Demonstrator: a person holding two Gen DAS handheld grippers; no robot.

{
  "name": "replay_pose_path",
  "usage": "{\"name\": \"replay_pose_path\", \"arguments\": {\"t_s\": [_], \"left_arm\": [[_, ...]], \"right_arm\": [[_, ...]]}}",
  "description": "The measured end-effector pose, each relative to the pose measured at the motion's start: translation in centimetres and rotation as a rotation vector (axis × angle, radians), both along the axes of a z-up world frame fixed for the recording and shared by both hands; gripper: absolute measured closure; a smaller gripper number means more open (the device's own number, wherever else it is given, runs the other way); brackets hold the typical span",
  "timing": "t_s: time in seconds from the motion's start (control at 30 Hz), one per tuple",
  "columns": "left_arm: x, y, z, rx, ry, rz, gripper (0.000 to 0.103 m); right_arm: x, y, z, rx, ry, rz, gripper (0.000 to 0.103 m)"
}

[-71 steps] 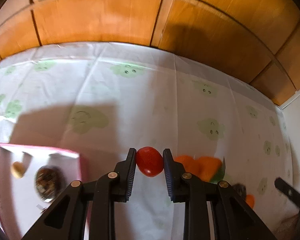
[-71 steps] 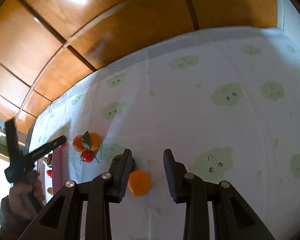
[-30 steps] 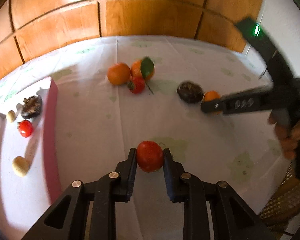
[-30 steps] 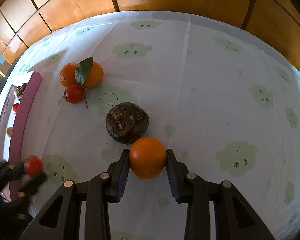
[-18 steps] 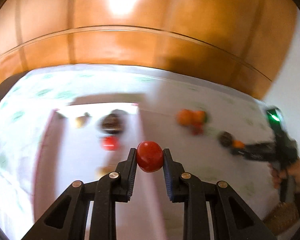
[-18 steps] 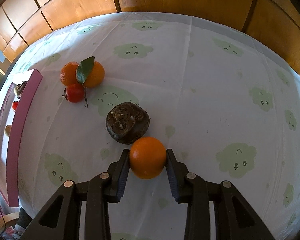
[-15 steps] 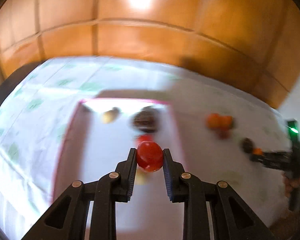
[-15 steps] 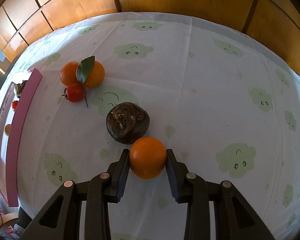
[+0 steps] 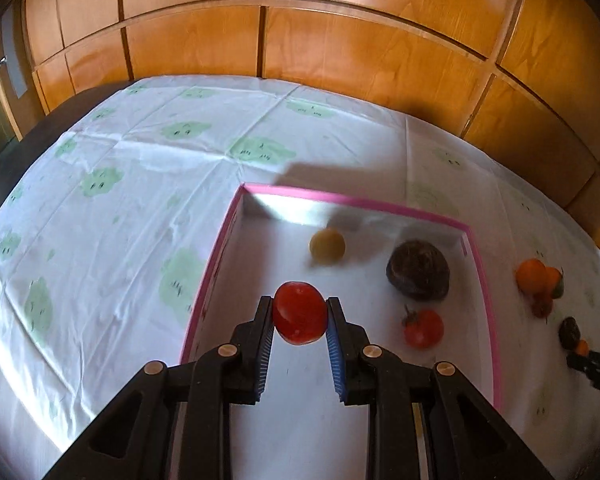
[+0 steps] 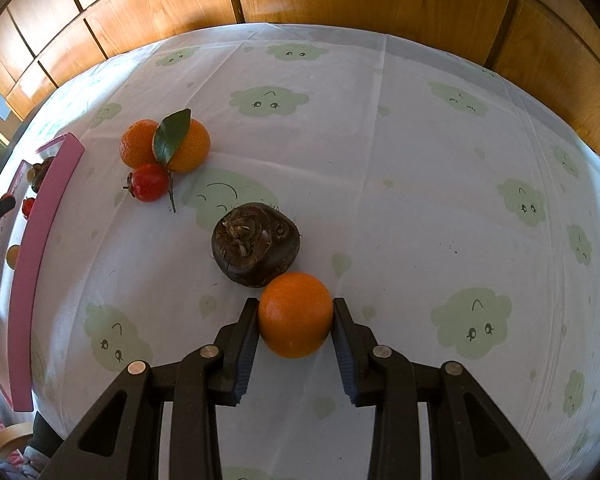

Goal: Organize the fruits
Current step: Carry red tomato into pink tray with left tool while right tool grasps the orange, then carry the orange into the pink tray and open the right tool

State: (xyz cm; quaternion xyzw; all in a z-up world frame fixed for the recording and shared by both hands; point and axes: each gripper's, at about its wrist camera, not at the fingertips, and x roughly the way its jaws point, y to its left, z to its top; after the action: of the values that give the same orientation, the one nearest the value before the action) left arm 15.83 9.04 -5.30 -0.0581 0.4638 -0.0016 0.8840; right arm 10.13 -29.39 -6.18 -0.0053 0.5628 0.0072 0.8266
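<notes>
Inside the pink-rimmed box (image 9: 364, 202), left claw (image 9: 300, 322) clamping tomato (image 9: 299, 313); right claw (image 10: 295, 322) clamping orange (image 10: 295, 314).

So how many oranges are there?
3. The left orange and the leafy orange touch under a green leaf. The third orange is in the right tool, against the dark brown fruit. The pink box may hide more.

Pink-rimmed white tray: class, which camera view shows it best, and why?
The left wrist view. It looks down into the pink-rimmed white tray, showing its rim and floor with a yellow fruit, a dark brown bulb and a small red tomato. The right wrist view shows only one pink edge, side-on.
</notes>
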Motion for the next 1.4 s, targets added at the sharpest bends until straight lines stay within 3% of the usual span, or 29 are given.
{"name": "replay_pose_path", "arguments": {"t_s": [0.2,0.43,0.83,1.4], "left_arm": [[1.0,0.1,-0.1,0.002,-0.002,0.037,0.068],[-1.8,-0.4,1.3,0.047,-0.052,0.074,0.066],[-6.7,-2.3,3.3,0.058,-0.122,0.028,0.065],[-9.4,-3.0,3.5,0.023,-0.135,-0.014,0.064]], "right_arm": [[0.1,-0.1,-0.1,0.003,0.001,0.0,0.067],[0.2,-0.1,-0.2,-0.006,0.0,0.005,0.067],[0.1,0.3,-0.4,-0.027,-0.006,0.011,0.067],[-1.1,2.2,-0.9,-0.047,0.009,0.031,0.068]]}}
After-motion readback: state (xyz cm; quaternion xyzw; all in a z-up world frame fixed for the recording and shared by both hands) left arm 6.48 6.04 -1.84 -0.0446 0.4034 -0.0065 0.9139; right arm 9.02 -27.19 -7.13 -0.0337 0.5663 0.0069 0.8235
